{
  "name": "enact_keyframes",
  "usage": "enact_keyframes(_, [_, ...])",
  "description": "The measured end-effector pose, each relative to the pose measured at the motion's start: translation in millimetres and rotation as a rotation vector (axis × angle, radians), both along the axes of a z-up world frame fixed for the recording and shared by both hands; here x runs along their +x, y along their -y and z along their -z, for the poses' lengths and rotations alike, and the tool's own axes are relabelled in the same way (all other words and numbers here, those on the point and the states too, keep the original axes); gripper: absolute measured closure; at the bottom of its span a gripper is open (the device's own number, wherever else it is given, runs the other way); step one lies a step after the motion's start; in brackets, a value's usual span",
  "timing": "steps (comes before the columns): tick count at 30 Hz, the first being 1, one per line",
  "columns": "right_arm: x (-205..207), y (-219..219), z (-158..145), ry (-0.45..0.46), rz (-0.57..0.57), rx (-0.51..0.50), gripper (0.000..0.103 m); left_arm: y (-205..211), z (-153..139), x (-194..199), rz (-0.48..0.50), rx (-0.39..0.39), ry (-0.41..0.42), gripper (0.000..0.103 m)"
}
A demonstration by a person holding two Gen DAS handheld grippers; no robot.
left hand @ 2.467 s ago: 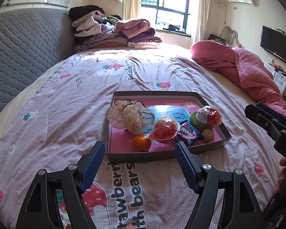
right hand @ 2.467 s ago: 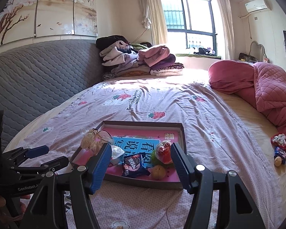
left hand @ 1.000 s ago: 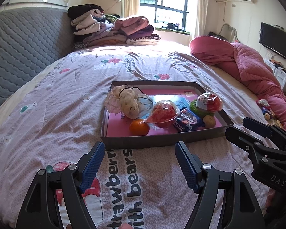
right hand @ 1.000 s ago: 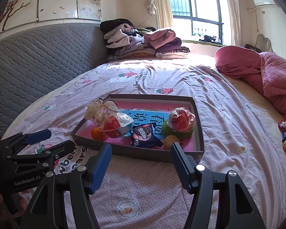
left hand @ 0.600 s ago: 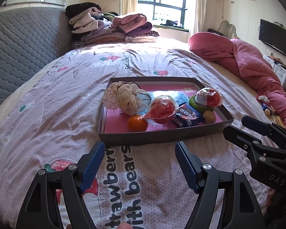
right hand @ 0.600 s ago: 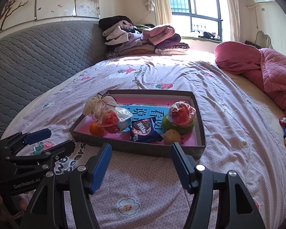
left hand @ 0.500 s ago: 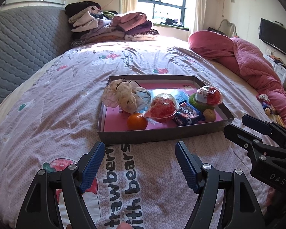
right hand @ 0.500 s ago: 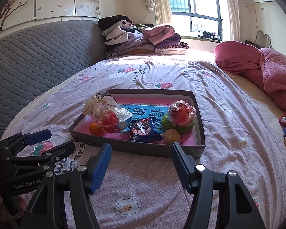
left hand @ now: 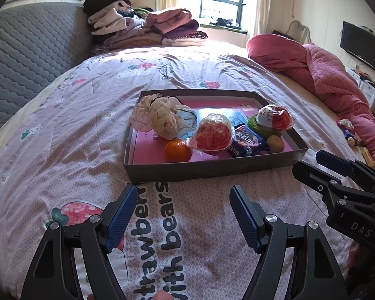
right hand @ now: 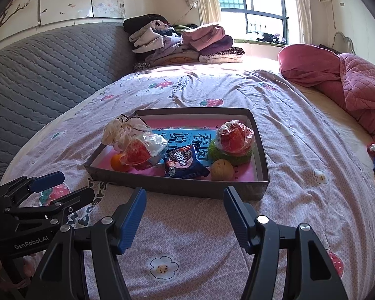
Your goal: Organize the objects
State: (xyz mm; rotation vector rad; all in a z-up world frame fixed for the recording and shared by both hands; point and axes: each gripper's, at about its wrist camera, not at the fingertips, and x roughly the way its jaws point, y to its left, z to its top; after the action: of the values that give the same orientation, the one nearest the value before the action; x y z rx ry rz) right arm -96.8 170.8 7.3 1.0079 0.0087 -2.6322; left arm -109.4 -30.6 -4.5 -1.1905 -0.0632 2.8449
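Left tool (left hand: 181, 201) spread, empty, over bedsheet short of tray (left hand: 212, 168). Orange (left hand: 178, 150) at tray's near-left, nearest: drop in over near wall, straddle it, avoid wrapped red ball (left hand: 211, 135) touching beside. Right tool (right hand: 185, 203) spread, empty, standing by.

1. bare bedspread (left hand: 182, 225) lies between the left gripper (left hand: 183, 206) and the tray (left hand: 212, 168) at 12 o'clock.
2. tray wall blocks a low entry.
3. right gripper (left hand: 337, 177) crowds 3 o'clock.

the left gripper (left hand: 182, 215) and right gripper (right hand: 185, 215) are black frames with 2 ribbed blue pads, silver screws; white "genrobot.ai" lettering lower left, "das" lower right.
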Motion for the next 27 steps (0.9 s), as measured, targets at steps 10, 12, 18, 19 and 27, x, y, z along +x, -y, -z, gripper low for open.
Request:
enact_keyframes(10, [-1.4,0.0,3.8,0.014,0.010,0.011,0.039,0.0,4.8,-2.2,-0.004,-0.002,0.026,0.026])
enact_keyframes(12, [-1.7,0.1,4.4,0.016,0.012,0.013,0.039,-0.3,6.0,-2.4,-0.002,-0.004,0.030,0.026])
enact_keyframes(18, [-1.5,-0.6,10.0,0.026,0.016,0.023,0.039,-1.0,11.6,-3.1,-0.004,-0.011,0.045,0.026])
enact_keyframes(19, [-1.2,-0.5,10.7,0.025,0.017,0.024,0.039,-1.0,12.8,-3.4,-0.005,-0.012,0.049,0.026])
enact_keyframes(27, [1.1,-1.4,17.5,0.019,0.028,0.032,0.039,-0.1,22.2,-2.2,-0.018,-0.017,0.067,0.026])
